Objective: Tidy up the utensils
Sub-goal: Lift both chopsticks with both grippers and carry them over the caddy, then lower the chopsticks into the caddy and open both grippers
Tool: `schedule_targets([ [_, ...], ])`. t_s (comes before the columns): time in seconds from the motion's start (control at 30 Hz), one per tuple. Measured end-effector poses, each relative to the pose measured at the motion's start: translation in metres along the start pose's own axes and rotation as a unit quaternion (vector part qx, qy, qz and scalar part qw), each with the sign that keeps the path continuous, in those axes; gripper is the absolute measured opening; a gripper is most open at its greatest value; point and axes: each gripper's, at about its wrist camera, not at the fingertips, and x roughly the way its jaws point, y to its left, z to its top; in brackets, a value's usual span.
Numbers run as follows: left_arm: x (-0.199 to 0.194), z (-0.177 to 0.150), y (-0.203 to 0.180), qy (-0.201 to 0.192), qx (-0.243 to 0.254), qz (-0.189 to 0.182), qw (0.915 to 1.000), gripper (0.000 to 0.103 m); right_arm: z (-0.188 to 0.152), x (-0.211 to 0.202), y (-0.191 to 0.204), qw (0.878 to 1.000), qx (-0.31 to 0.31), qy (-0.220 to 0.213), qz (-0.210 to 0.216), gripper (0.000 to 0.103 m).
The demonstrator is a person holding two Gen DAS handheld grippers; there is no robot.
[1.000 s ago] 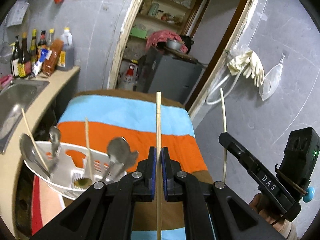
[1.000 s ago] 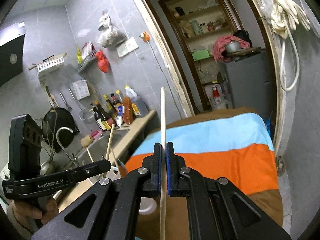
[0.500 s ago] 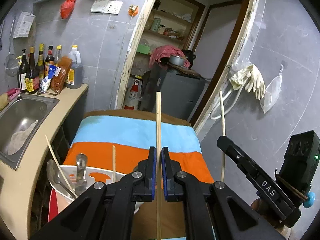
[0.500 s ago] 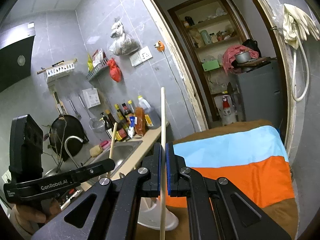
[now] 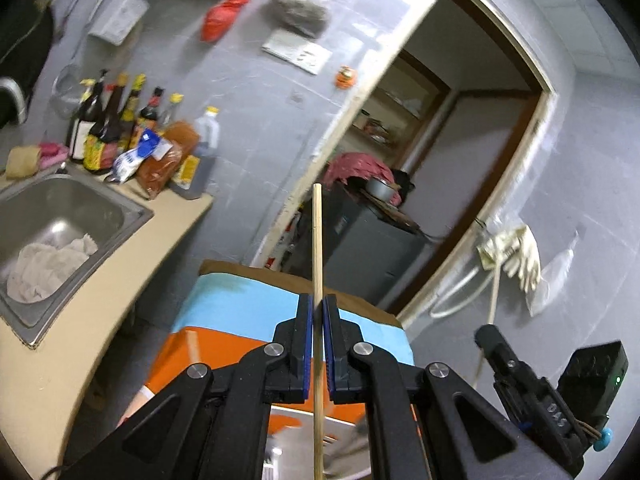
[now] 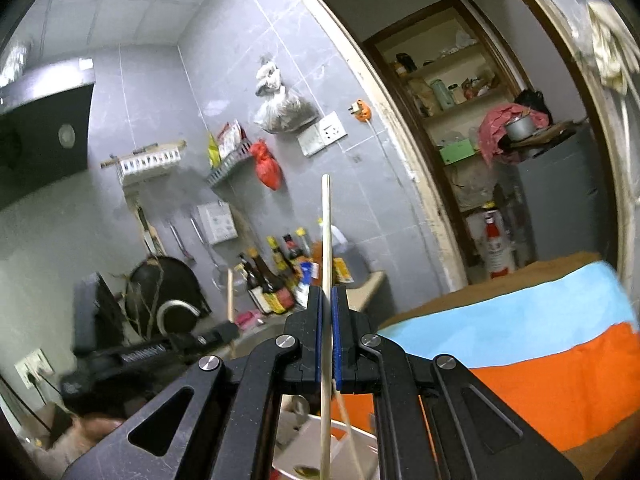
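Wooden chopsticks, two: left gripper [image 5: 319,312] pinches one [image 5: 318,248], right gripper [image 6: 327,304] the other [image 6: 326,232].

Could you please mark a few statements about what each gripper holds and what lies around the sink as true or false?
1. The left gripper is shut on a chopstick. True.
2. The right gripper is open and holds nothing. False: it is shut on a pale chopstick.
3. The sink holds a crumpled cloth. True.
4. The bottles stand on the striped cloth. False: they stand on the counter behind the sink.
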Motion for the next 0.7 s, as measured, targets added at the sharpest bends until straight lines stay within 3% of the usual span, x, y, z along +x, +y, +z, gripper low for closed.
schedule_targets([
  [0.13,0.006,-0.004,0.029,-0.02,-0.027,0.001,0.9994,0.005,-0.019,0.02,-0.005,1.0,0.018,-0.015,0.004,0.004],
  [0.33,0.013,-0.008,0.047,-0.049,-0.028,0.005,0.9984,0.005,-0.042,0.038,-0.006,0.999,0.006,-0.031,-0.008,0.004],
  [0.7,0.008,-0.026,0.039,-0.066,0.022,0.031,0.9971,0.005,-0.053,0.049,-0.005,0.999,-0.03,-0.029,-0.027,0.005],
])
